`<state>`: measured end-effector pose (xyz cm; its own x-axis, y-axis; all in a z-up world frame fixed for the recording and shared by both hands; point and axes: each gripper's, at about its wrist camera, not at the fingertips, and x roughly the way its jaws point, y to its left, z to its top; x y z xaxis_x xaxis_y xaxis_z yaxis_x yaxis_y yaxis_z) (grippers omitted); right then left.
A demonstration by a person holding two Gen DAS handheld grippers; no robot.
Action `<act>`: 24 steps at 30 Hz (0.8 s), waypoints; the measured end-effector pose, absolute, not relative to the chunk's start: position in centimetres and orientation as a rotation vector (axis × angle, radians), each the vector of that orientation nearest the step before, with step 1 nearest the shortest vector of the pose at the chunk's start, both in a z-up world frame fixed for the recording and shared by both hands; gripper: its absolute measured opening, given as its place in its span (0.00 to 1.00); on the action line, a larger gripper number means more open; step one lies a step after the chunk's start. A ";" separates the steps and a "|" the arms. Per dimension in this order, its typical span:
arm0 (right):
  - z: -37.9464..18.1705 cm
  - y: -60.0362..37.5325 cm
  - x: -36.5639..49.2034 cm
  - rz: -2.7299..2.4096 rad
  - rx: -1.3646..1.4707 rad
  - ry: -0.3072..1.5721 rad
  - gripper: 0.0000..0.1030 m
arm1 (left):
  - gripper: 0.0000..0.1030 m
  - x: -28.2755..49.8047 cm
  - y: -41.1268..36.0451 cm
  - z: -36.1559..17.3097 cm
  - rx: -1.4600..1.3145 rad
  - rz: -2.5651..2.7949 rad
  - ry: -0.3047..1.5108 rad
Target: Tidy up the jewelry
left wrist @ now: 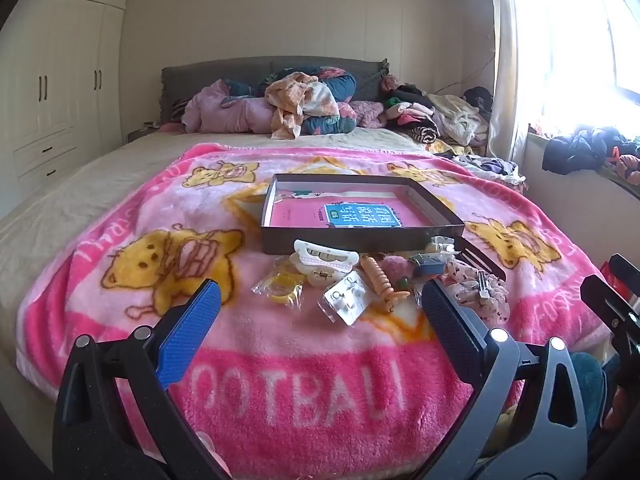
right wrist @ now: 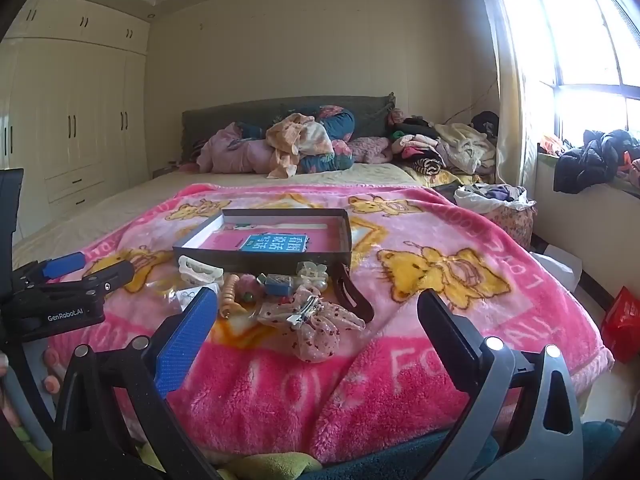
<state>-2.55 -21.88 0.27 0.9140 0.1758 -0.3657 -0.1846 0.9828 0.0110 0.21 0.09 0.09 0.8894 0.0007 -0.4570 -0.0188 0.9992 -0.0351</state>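
Observation:
A shallow dark box [left wrist: 360,240] with a pink book inside lies on the pink blanket; it also shows in the right wrist view [right wrist: 280,258]. In front of it lies a pile of accessories: a white hair claw [left wrist: 324,258], an orange spiral clip [left wrist: 378,280], bagged yellow rings [left wrist: 282,284], a bagged pair of earrings [left wrist: 346,296], a pink dotted scrunchie [right wrist: 316,324] with a metal clip, and a dark hair clip [right wrist: 352,294]. My left gripper [left wrist: 320,304] is open and empty, short of the pile. My right gripper [right wrist: 318,312] is open and empty, short of the scrunchie.
The pink bear blanket [left wrist: 280,380] covers the near end of the bed. Bedding and clothes [left wrist: 304,104] are heaped at the headboard. Wardrobes [left wrist: 60,80] stand at the left, a window sill with clothes [right wrist: 592,160] at the right. A red bag [right wrist: 624,324] is on the floor.

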 end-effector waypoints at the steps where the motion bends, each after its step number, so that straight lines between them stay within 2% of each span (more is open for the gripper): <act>1: 0.3 -22.0 -2.5 0.184 -0.022 0.372 0.94 | 0.89 0.2 0.1 0.1 -0.039 0.012 0.475; 24: 0.5 -21.8 -2.7 0.189 -0.024 0.357 0.94 | 0.89 0.2 0.1 0.1 -0.037 0.013 0.474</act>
<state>-2.74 -21.85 0.46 0.9197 0.1794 -0.3492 -0.1879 0.9821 0.0098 0.24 0.08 0.07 0.8895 0.0035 -0.4569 -0.0207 0.9993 -0.0325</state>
